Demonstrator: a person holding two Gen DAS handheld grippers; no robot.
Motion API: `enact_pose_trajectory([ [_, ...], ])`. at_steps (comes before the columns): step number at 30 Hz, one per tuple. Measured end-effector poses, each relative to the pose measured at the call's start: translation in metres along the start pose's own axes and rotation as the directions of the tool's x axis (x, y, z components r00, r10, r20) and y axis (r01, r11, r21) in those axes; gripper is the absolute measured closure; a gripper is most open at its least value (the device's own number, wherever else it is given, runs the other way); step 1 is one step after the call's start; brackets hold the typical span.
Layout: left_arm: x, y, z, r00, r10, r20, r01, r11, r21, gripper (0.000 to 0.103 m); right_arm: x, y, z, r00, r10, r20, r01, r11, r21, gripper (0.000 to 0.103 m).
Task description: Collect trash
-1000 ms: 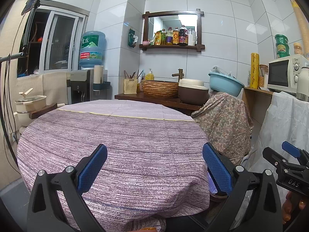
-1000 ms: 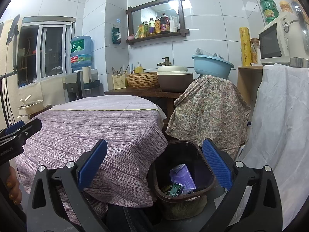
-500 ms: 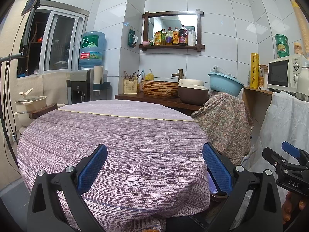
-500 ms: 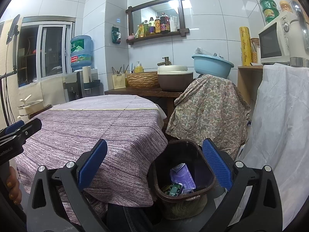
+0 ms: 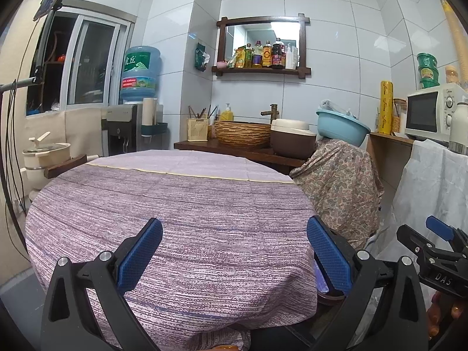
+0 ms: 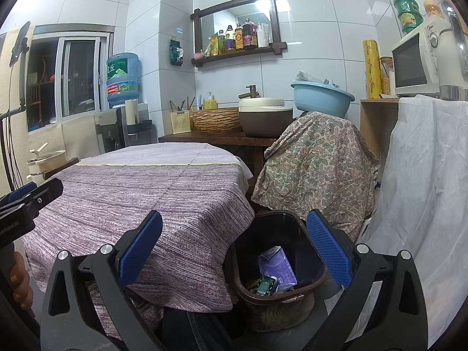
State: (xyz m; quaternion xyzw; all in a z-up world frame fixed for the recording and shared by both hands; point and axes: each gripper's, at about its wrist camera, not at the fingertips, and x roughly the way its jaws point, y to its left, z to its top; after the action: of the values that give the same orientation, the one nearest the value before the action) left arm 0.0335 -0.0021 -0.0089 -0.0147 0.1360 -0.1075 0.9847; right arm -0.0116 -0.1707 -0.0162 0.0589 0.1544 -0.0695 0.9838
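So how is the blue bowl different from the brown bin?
The blue bowl sits up high on a flowery cloth; the brown bin stands low beside the table. The bowl is light blue and round; the bin is dark brown with rounded corners. The bin holds a purple packet and a small green wrapper; the bowl's contents are hard to make out. Both are open on top.

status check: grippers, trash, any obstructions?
Left gripper open, empty, over the tablecloth. Right gripper open, empty. Purple carton and green wrapper in the brown bin. No trash visible on the table; nothing blocking.
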Motion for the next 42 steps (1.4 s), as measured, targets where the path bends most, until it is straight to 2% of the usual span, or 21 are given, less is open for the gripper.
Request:
enact_pose_trajectory([
  [42, 0.0006, 0.0005, 0.0010, 1.000, -0.008, 0.004, 0.008, 1.000, -0.004, 0.005, -0.0004, 0.0016, 0.0005, 1.000, 0.000, -0.002, 0.000, 1.000, 0.001, 0.006],
])
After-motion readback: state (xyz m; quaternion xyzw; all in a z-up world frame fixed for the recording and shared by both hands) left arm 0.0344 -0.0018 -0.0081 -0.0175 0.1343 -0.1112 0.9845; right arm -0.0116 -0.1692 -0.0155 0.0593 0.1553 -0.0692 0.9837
